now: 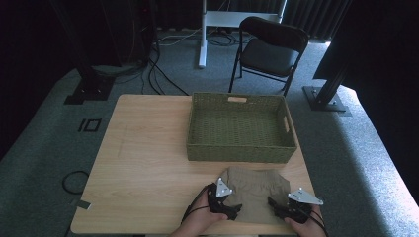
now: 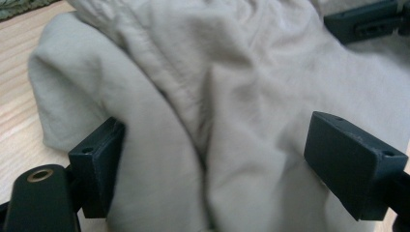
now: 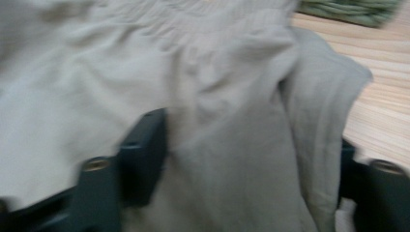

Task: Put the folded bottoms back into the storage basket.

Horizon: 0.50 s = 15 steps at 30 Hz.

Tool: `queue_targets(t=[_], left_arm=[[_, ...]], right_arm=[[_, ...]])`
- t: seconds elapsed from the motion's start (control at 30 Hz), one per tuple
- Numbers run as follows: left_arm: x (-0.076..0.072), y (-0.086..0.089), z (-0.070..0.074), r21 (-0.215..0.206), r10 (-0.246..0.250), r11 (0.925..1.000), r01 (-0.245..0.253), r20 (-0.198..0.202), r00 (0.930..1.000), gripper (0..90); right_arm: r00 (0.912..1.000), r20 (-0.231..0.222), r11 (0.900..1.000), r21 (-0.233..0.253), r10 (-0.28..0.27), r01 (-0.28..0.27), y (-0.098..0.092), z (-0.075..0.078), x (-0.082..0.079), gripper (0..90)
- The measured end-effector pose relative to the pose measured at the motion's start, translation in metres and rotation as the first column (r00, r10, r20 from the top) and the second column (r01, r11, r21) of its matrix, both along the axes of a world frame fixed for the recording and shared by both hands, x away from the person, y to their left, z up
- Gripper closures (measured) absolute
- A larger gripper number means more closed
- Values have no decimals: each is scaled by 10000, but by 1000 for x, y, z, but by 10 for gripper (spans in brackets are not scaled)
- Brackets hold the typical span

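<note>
High view shows a folded beige garment (image 1: 254, 190) lying at the near edge of the worktop (image 1: 148, 163), just in front of a green woven basket (image 1: 197, 133) that sits toward the far right. The left gripper (image 1: 228, 210) is at the garment's near left corner and the right gripper (image 1: 276, 207) at its near right corner, each held in one of the person's hands.

Left gripper view has both black jaws set wide with a thick bunch of the cloth (image 2: 208, 111) lying between them; the jaws straddle the fold and are not pinched on it. Right gripper view is blurred, but there too the jaws stand apart around a folded side edge of the cloth (image 3: 232, 145), so I read that gripper as wide as well.

The fabric looks soft, light and limp, creasing in several layers, so it should sag and unfold if lifted from one point. Taking hold at the two near corners through all the layers looks the safest grip.

The basket holds nothing that I can see; its woven floor is bare, and it has cut-out handles in the far and right walls
</note>
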<state>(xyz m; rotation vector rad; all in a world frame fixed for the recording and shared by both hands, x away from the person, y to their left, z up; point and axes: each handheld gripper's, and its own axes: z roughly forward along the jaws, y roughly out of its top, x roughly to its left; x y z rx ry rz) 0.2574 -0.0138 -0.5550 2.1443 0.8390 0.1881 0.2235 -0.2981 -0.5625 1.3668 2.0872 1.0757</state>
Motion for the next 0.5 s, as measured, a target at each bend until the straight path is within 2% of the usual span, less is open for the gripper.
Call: queue_targets(t=[0.07,0.1,0.13,0.17,0.2,0.23,0.27,0.33,0.47,0.5], left_arm=[[4,-2,0,-14,73,10000,-73,49,10000,169],[6,-3,1,153,87,9998,-91,287,9995,236],[8,-2,1,357,139,9992,-159,549,9984,362],[12,-1,1,342,195,9992,-216,590,9981,483],[15,0,1,205,173,9996,-183,485,9987,571],[15,0,1,205,173,9996,-183,485,9987,622],[18,1,1,209,132,9997,-142,494,9987,622],[18,1,1,228,-71,9997,59,533,9986,694],[20,5,2,-183,-87,9998,92,277,9996,747],[20,6,3,-195,-112,9997,118,322,9994,750]], right_arm=[[9997,-100,9997,6,232,-232,3,2,2,451],[9996,-192,9998,34,210,-210,4,3,4,503],[9994,-291,9998,61,169,-167,4,4,5,554],[9991,-374,9998,55,186,-184,5,5,6,600],[9986,-501,9998,99,183,-179,6,6,7,638],[9986,-501,9998,99,183,-179,6,6,7,638],[9982,-579,9998,83,169,-165,7,7,7,679],[9980,-610,9995,-246,159,-174,11,10,7,738],[9976,-678,9984,-543,120,-157,13,13,9,772],[9976,-661,9976,-647,186,-228,13,14,9,776]])
